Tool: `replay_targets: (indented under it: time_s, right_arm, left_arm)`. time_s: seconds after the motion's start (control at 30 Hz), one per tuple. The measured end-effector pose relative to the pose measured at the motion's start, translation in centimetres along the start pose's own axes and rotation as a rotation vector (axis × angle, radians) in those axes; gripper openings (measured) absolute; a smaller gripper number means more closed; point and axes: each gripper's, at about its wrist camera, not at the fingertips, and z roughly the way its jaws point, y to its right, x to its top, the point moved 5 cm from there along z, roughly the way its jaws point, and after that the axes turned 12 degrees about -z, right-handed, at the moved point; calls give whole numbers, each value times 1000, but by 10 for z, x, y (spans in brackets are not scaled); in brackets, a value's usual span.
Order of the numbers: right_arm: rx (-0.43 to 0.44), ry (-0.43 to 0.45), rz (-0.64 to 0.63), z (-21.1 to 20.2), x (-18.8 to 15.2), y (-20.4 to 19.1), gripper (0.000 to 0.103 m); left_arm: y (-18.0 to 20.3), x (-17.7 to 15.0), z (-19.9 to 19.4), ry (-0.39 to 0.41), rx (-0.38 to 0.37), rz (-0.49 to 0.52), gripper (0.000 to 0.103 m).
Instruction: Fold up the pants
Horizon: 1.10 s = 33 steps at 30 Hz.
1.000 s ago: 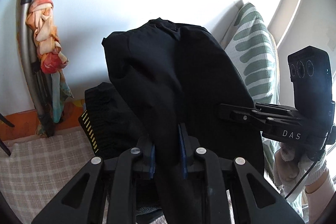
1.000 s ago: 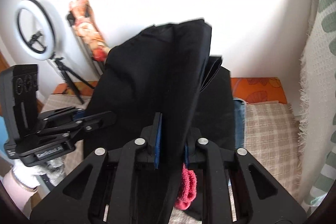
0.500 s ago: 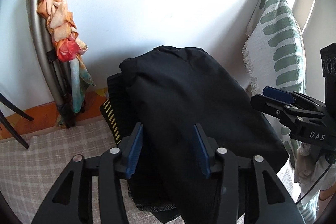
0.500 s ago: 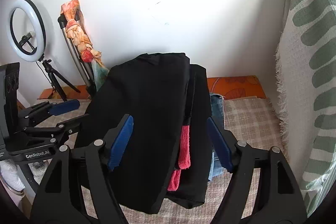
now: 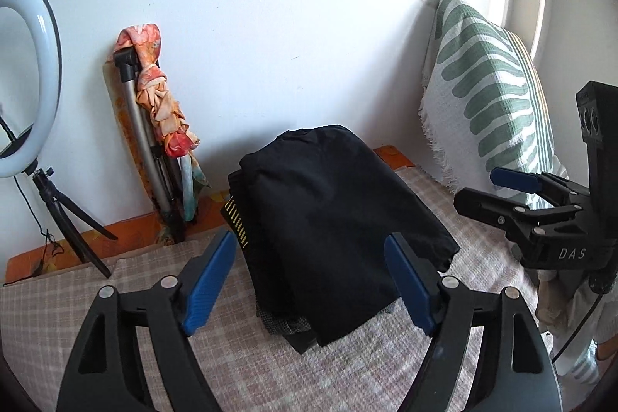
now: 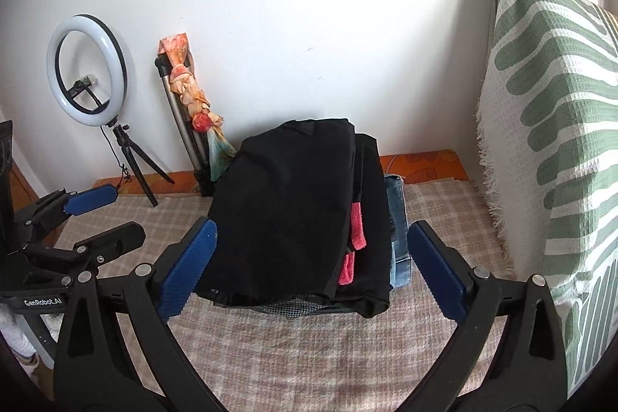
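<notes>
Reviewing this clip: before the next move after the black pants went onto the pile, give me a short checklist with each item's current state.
1. Left hand-held gripper free of cloth: ok. Its jaws have just been opening and nothing is between the pads.
2. Right hand-held gripper free of cloth: ok. Jaws have just been opening, wide and empty.
3. Black pants resting on top of the stack: ok.
4. Fold tidy: not ok; the pants sit askew and overhang the garments below at the front.
5. Stack stable on the plaid cover: cannot tell.
6. Another pair waiting to be folded: cannot tell; none in view.
</notes>
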Motion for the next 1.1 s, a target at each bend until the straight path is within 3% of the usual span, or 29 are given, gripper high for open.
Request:
replay_targets:
  time_s: [0.13,0.33,0.5,0.63,0.87,1.1]
  right_arm:
    - [-20,13,-28,-21,-10,-16,103]
    - [-38,34,-55,-54,-36,-49,103]
    - [-41,55,-58,-75,-60,-78,103]
    - [-46,66,-48,-86,-82,-94,103]
    - [-62,59,-23,-90,-116,-107,103]
    - [-74,34,-39,-72,-133,-114,103]
  left_arm:
    - [2,-14,-31,35,19,18,78]
    - [-1,-43,-69,36,-10,2,78]
    - [-12,-74,-101,82,10,9,78]
    - [-24,-106,-117,67,-2,-19,78]
    - [-35,-150,-130,58,9,-14,78]
    - [-43,-168,-134,66,33,-2,78]
